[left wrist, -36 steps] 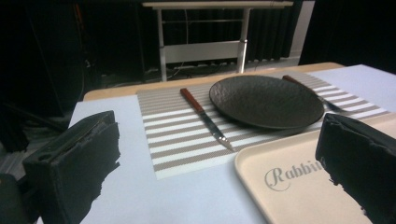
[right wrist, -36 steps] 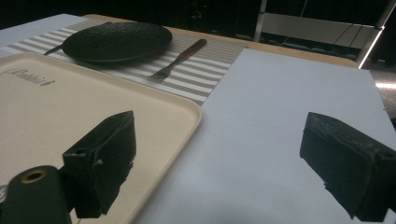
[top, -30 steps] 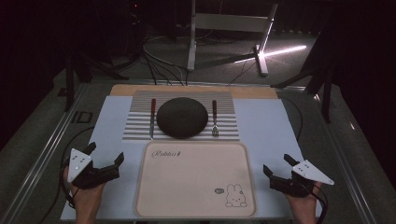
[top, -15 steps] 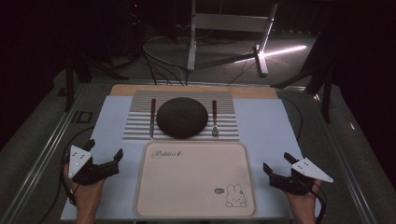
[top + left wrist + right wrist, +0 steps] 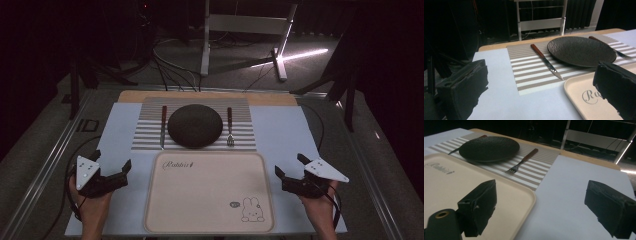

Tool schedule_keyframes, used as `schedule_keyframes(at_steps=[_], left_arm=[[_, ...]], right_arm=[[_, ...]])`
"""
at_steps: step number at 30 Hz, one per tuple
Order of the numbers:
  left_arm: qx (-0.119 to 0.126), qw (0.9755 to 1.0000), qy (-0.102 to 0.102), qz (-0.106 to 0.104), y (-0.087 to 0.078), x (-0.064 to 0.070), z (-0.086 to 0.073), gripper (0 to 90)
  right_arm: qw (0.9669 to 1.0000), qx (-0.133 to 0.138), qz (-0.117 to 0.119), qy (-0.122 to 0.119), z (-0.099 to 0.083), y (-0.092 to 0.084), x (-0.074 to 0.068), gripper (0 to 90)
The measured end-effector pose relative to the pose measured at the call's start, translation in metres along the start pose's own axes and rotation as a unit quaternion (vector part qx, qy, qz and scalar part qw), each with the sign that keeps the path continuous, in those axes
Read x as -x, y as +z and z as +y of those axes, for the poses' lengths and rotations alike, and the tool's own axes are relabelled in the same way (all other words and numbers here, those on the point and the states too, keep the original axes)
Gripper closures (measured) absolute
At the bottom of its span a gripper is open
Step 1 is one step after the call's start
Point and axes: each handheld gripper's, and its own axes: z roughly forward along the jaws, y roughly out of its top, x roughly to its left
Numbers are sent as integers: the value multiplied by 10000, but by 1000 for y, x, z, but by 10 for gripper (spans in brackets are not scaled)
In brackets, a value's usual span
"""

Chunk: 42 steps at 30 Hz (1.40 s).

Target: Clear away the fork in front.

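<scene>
Figure: both of my grippers hover low at the near edge of the tabletop, one at each side of the cream tray. The left gripper sits just off the tray's left rim with its jaws spread wide and nothing between them; the right gripper mirrors it just off the right rim, jaws likewise apart and empty. The tray lies flat at the middle of the near edge, bare, with a script word at its far-left corner and a small rabbit drawing at its near-right corner. Beyond it, touching or nearly touching its far rim, lies a striped placemat carrying a dark plate, a knife to the plate's left and a fork to its right. I judge the tray to be light, stiff and smooth, probably moulded plastic, so its surface could slip in a shallow pinch. Its raised, rounded rim, seen in the right gripper view, offers the best hold: each pair of jaws should close over the lip at mid-length of the left and right sides, so that the tray lifts level.
</scene>
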Motion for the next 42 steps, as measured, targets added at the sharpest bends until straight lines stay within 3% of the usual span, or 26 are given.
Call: schedule_keyframes(at_steps=[25, 42], left_arm=[[-22, 10000, -63, 30, 0, -1, -2, 1], [-42, 9999, -58, 96, 0, 0, -2, 1]], right_arm=[[9998, -107, -8, 174, 36, 37, -5, 107], [9997, -191, 20, 135, 65, 58, -11, 107]])
